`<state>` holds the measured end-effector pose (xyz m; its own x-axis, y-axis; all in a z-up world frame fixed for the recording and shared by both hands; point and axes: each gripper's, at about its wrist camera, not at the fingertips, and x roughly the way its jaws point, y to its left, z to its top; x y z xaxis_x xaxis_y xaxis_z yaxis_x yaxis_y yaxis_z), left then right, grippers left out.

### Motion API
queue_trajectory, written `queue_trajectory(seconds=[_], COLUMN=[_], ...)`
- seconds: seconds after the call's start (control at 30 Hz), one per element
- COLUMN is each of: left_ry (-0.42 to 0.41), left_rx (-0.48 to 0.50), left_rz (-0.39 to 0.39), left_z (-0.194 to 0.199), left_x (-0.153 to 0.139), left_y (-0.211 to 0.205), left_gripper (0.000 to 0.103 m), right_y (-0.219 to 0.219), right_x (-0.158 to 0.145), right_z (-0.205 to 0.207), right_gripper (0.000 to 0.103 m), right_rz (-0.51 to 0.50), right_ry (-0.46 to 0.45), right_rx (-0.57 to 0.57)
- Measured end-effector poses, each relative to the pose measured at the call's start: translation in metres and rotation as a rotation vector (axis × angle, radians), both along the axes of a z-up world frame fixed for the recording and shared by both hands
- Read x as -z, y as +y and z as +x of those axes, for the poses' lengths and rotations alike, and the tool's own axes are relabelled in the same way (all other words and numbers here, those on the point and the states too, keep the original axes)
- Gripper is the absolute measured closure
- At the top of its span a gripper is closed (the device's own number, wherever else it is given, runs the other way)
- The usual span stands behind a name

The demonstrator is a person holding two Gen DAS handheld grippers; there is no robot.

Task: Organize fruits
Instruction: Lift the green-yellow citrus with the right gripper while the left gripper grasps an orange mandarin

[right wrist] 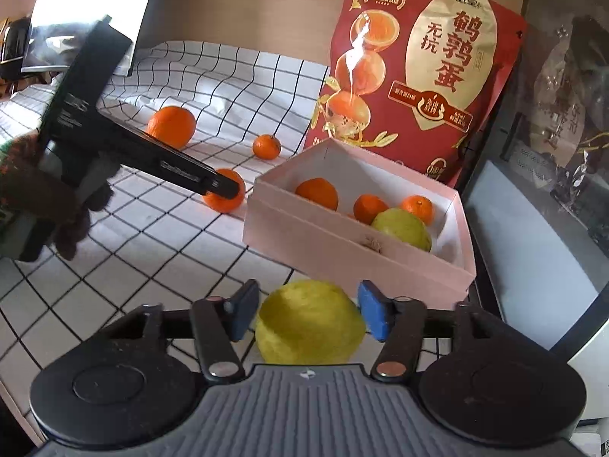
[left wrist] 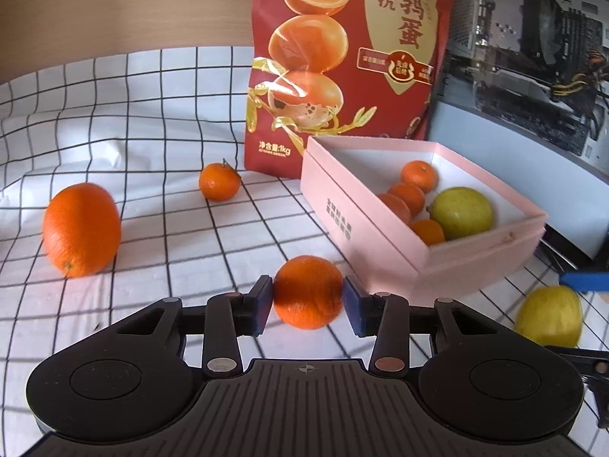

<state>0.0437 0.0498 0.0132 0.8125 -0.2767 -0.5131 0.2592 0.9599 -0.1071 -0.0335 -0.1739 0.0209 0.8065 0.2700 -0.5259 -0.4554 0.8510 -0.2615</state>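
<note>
My left gripper [left wrist: 307, 299] is shut on an orange [left wrist: 308, 291], low over the checked cloth beside the pink box [left wrist: 365, 236]. My right gripper [right wrist: 310, 312] is shut on a yellow lemon [right wrist: 310, 323], just in front of the pink box [right wrist: 342, 255]. The box holds several small oranges [left wrist: 418, 175] and a green-yellow fruit [left wrist: 462, 213]. A large orange [left wrist: 82, 228] and a small tangerine [left wrist: 219, 181] lie loose on the cloth. The left gripper [right wrist: 224, 186] and its orange [right wrist: 224, 200] also show in the right wrist view.
A tall red snack bag [left wrist: 350, 57] stands behind the box. A grey case [right wrist: 525, 236] and dark glass panel [right wrist: 563, 114] stand to the right. A wooden wall [left wrist: 125, 3] backs the cloth. The lemon [left wrist: 548, 316] shows at the left view's right edge.
</note>
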Motion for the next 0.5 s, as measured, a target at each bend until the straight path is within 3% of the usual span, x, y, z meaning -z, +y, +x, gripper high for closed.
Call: queue_trajectory(seconds=[0.13, 0.2, 0.33, 0.5], left_ry=[0.025, 0.028, -0.003, -0.016], left_rx=[0.017, 0.036, 0.077, 0.091], left_rz=[-0.042, -0.054, -0.081, -0.078], left_z=[-0.025, -0.038, -0.065, -0.074], left_x=[0.0, -0.001, -0.005, -0.004], left_y=[0.008, 0.007, -0.001, -0.013], left_gripper=[0.059, 0.06, 0.076, 0.077], right_y=[-0.007, -0.009, -0.011, -0.02], right_x=[0.007, 0.011, 0.02, 0.027], right_z=[0.0, 0.002, 0.007, 0.017], right_gripper=[0.025, 0.022, 0.019, 0.015], right_rz=[0.018, 0.026, 0.033, 0.084], right_ry=[0.017, 0.029, 0.081, 0.154], right_rx=[0.013, 0.027, 0.059, 0.093])
